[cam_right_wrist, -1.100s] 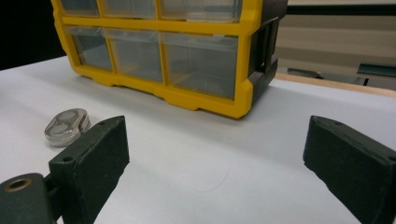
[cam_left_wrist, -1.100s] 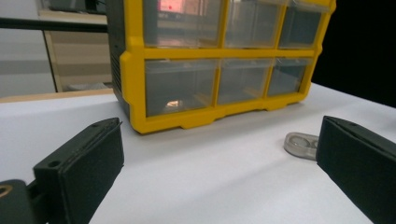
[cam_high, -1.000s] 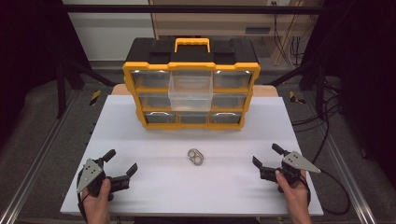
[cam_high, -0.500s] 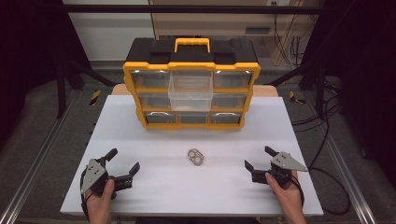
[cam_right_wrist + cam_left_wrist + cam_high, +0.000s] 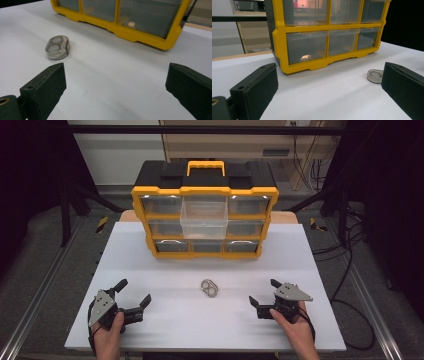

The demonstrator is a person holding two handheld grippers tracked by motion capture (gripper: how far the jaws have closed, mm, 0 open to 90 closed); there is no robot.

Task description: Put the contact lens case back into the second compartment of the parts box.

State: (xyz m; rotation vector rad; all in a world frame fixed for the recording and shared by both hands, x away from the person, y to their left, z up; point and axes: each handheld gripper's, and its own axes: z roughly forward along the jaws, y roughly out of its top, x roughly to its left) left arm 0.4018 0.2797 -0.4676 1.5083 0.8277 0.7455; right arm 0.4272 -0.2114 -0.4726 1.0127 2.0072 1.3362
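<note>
A small oval piece of clear plastic and metal (image 5: 210, 288) lies on the white table (image 5: 160, 270), in front of a yellow and black drawer organizer (image 5: 205, 191). The organizer's upper middle clear drawer (image 5: 204, 217) is pulled out. My left gripper (image 5: 134, 291) rests open at the near left; in the left gripper view (image 5: 329, 67) the oval piece (image 5: 374, 75) sits beside its right jaw. My right gripper (image 5: 263, 291) stands open at the near right, its jaws having just been opening, with nothing between them. In the right gripper view (image 5: 116, 66) the oval piece (image 5: 57, 47) lies ahead to the left.
The organizer's (image 5: 140, 35) lower drawers are closed. Metal rails (image 5: 370, 310) run along both sides of the table, with cables (image 5: 345, 250) on the floor at the right. Bare tabletop lies between the two grippers.
My right gripper has slid left along the near edge, toward the oval piece. The left gripper and the oval piece have stayed put.
</note>
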